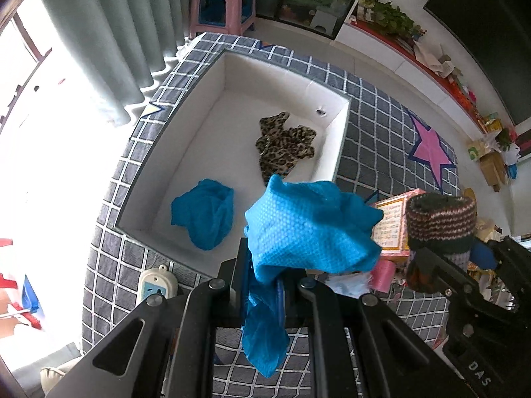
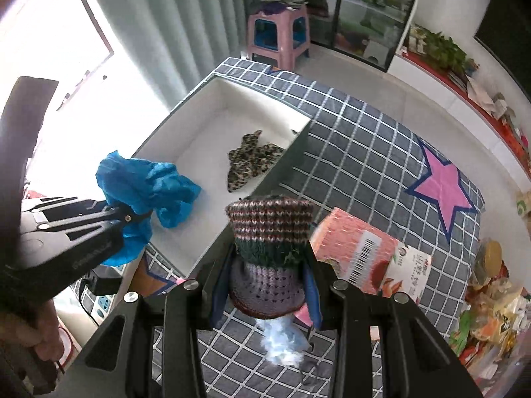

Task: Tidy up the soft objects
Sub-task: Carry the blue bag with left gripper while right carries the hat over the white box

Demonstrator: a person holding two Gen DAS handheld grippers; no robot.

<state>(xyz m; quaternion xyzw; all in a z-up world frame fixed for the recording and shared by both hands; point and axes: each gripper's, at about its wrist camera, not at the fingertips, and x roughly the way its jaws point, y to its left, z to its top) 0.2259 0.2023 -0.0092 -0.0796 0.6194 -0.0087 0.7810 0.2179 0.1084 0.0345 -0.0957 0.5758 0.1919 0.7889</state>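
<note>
The blue cloth (image 1: 308,229), crumpled and bubble-textured, hangs pinched in the tightly clenched left gripper (image 1: 265,285) just over the near right corner of the white box (image 1: 212,76), while the striped knitted roll (image 2: 268,252) stands upright, squeezed between the pads of the right gripper (image 2: 265,285) above the checked cover (image 2: 358,152), just short of the box's right wall. Inside the box another blue cloth (image 1: 202,214) lies near left and a leopard-print piece (image 1: 283,144) sits further back toward the right. To do the drop well, each load should probably be carried fully past the rim before the jaws let go, the blue one set beside its twin and the roll lowered into the bare floor between them, so nothing drapes over the edge. The cloth's trailing tail could snag on the near wall; its lower end is partly hidden by the gripper. A pink carton (image 2: 365,252) lies just right of the roll, clear of the path.
</note>
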